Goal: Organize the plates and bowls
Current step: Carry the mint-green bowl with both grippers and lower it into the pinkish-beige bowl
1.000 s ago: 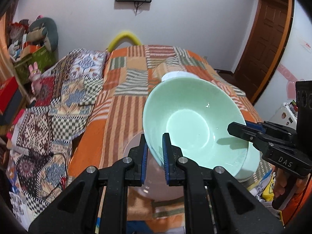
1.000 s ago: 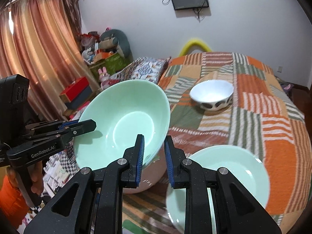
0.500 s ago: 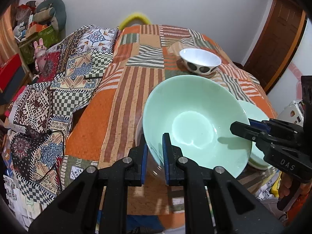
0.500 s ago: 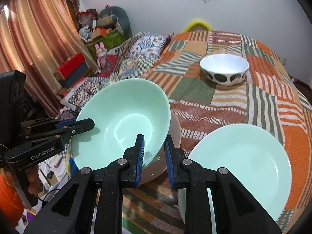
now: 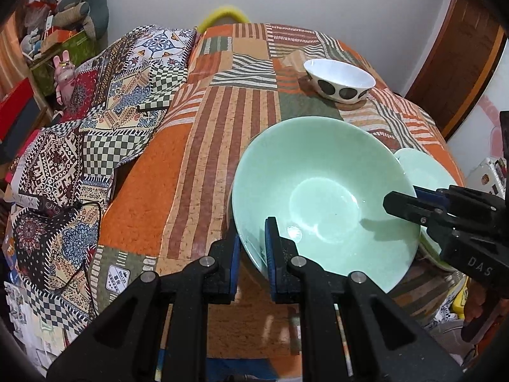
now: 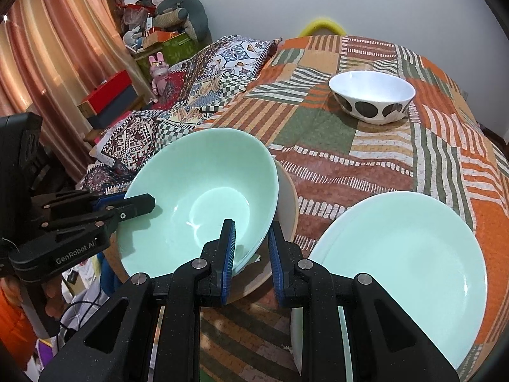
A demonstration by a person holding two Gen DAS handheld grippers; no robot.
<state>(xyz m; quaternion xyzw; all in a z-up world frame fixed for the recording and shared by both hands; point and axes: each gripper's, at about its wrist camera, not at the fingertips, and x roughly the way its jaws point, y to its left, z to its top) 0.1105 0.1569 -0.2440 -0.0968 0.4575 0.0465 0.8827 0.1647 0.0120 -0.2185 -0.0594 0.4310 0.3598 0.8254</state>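
A large mint-green bowl (image 5: pixel 324 197) hangs tilted between both grippers, low over a beige bowl (image 6: pixel 288 197) that shows only as a rim beneath it. My left gripper (image 5: pixel 253 232) is shut on the green bowl's near left rim. The right gripper (image 6: pixel 251 235) is shut on the opposite rim and appears in the left wrist view as black fingers (image 5: pixel 404 205). In the right wrist view the left gripper (image 6: pixel 136 203) reaches in from the left. A mint-green plate (image 6: pixel 397 254) lies right of the bowls. Farther back stands a white bowl with black dots (image 6: pixel 372 95).
Everything rests on a bed with an orange striped patchwork quilt (image 5: pixel 197 146). A patterned blanket (image 5: pixel 95 102) hangs off its left side beside boxes and toys (image 6: pixel 152 51). A wooden door (image 5: pixel 461 63) stands at the right. The bed's near edge lies just below the grippers.
Both grippers have come down with the green bowl, which now sits lower over the beige bowl. The views tipped downward, so the dotted bowl and green plate show more fully.
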